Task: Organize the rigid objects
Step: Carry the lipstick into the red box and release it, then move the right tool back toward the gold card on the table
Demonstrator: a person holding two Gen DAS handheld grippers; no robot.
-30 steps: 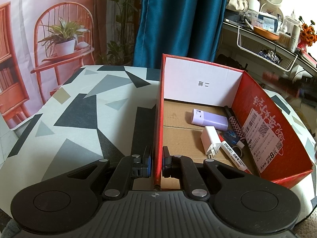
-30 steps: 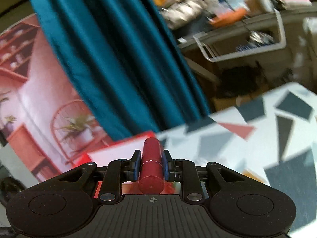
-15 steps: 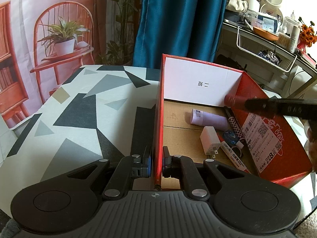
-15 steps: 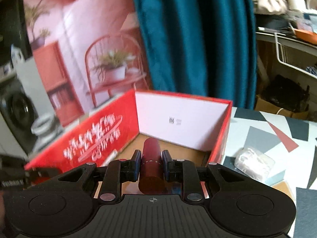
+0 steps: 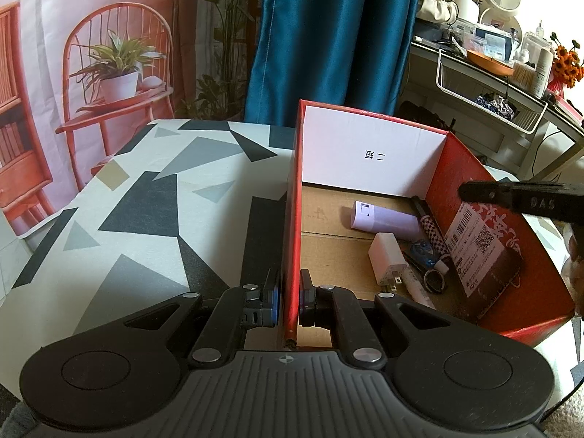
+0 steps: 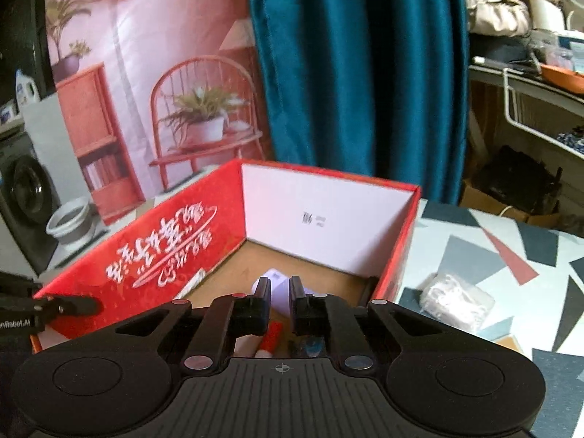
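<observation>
The red cardboard box (image 5: 365, 153) stands open on the patterned table. My left gripper (image 5: 290, 281) is shut on its near left wall. Inside lie a lilac tube (image 5: 383, 219), a white charger plug (image 5: 387, 259), a white marker (image 5: 419, 292), a checkered pen (image 5: 432, 235) and a metal ring (image 5: 434, 281). My right gripper (image 6: 280, 288) hangs over the box (image 6: 160, 262) from its right side. Its jaws are closing with nothing between them. A red piece (image 6: 272, 334) shows below them; whether it is the red tube I cannot tell. The right gripper's (image 5: 465, 191) tip reaches over the box's right wall.
A clear plastic packet (image 6: 456, 303) lies on the tablecloth (image 5: 146, 219) just right of the box. Behind the table hang a blue curtain (image 5: 328, 36) and a printed backdrop. A cluttered desk with a wire basket (image 5: 492, 102) stands at the right.
The right gripper swung in over the box with the red tube; the tube is now gone from its jaws, which stand narrower. The left gripper has not moved.
</observation>
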